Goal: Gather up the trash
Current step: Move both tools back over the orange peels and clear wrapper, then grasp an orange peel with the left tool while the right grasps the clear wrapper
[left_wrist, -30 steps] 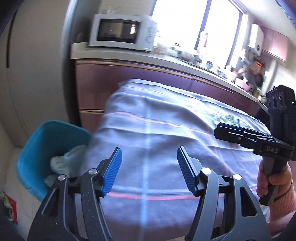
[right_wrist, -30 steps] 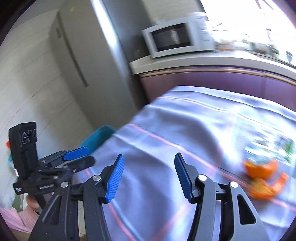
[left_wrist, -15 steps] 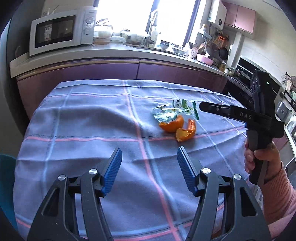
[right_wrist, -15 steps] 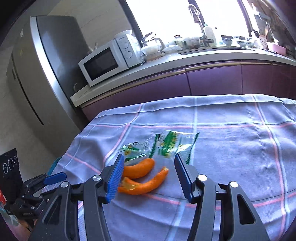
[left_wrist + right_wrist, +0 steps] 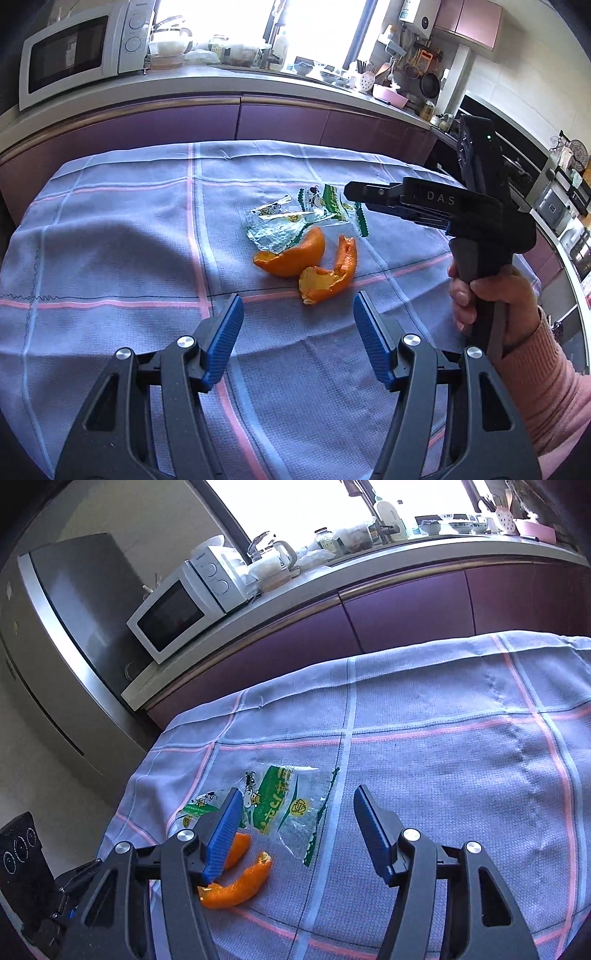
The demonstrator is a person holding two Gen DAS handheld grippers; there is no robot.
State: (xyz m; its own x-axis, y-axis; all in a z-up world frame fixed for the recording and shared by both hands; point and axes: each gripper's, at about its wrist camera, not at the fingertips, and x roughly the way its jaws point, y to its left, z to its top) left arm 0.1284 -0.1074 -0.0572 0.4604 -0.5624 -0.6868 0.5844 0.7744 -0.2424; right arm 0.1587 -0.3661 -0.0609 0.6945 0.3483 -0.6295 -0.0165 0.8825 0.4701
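On the desk [image 5: 110, 236], which is covered by a lilac checked cloth with pink and pale stripes, a small heap of trash is seen: two curled orange peels [image 5: 295, 254] lying side by side and touching, and behind them a crumpled clear snack wrapper [image 5: 291, 221] with green print, one edge of which rests on the nearer peel.

The left hand-held gripper [image 5: 298, 334] is held above the cloth just short of the peels, its blue-padded jaws standing apart with nothing between them.

The right hand-held gripper [image 5: 298, 825] is held over the wrapper [image 5: 291, 805]; its jaws have just been opening and stand apart, with only cloth and wrapper seen in the gap and no pad pressed on anything. In that view its left finger covers part of the peels [image 5: 236, 886]. In the left wrist view it is seen from the side, gripped by a hand [image 5: 495, 299] in a pink sleeve [image 5: 546, 387].

A white microwave [image 5: 77, 51] is set on the kitchen counter [image 5: 221, 79] behind the desk.
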